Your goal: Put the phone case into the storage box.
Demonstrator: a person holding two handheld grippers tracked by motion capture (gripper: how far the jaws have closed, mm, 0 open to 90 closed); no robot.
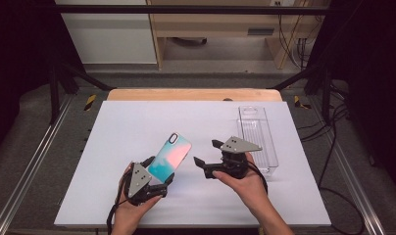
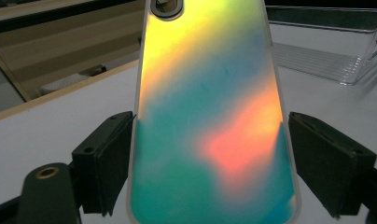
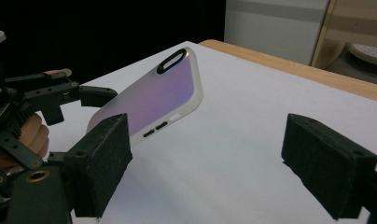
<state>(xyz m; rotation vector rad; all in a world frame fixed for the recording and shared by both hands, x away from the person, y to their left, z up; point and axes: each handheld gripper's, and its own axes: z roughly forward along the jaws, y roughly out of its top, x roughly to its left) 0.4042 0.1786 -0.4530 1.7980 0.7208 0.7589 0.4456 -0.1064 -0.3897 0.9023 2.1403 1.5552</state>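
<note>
Bright, even overhead light on the white table [image 1: 137, 127] — dark surroundings, soft focus.

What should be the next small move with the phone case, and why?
Probably bring the right gripper toward the free upper end of the phone case and close on it. The left gripper clamps the case's lower end and holds it tilted above the white board, while the right one's jaws stand open, empty, aimed at the case, with a gap between.
</note>
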